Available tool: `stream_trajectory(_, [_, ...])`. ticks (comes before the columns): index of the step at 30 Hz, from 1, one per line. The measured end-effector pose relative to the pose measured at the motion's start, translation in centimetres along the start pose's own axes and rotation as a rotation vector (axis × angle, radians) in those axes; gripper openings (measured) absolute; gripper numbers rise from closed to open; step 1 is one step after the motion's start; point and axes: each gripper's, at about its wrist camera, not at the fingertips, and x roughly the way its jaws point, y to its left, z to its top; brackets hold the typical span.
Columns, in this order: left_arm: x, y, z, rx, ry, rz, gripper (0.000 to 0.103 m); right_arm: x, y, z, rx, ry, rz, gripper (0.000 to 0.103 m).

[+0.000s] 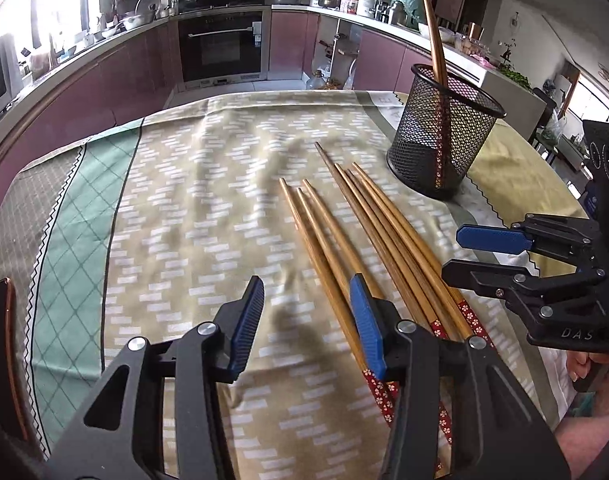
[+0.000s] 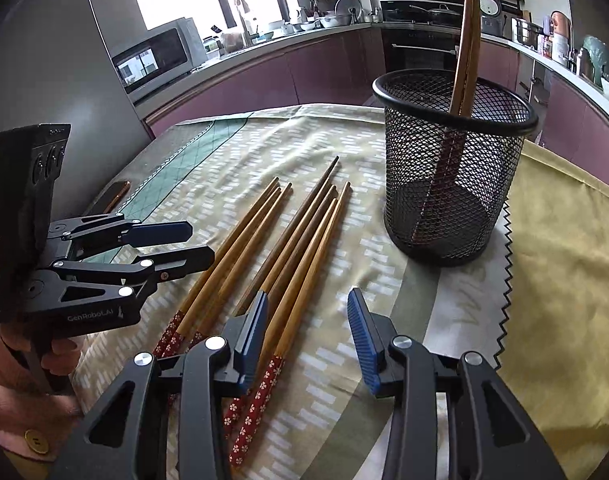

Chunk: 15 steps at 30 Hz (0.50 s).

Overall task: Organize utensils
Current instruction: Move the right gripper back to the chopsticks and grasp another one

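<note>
Your left gripper (image 1: 306, 320) and right gripper (image 2: 308, 334) both gape, empty. Wooden chopsticks (image 1: 344, 236) lie on the patterned tablecloth (image 1: 192, 184) ahead — at one o'clock, the black mesh holder (image 2: 452, 184) shows two upright chopsticks (image 2: 466, 44) only from your right.

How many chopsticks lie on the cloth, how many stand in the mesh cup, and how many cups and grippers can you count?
Chopsticks lying on the cloth: 7
Chopsticks standing in the cup: 2
Black mesh cup: 1
Grippers, left gripper and right gripper, both open and empty: 2
Total: 12
</note>
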Motion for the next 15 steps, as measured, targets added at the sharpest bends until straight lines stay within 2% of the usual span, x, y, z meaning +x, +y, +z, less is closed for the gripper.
stream_trajectory(15, [0.89,0.12,0.28,0.002,0.031,-0.003,0.038,0.83,-0.05,0.21,-0.001,0.023,-0.032,0.034])
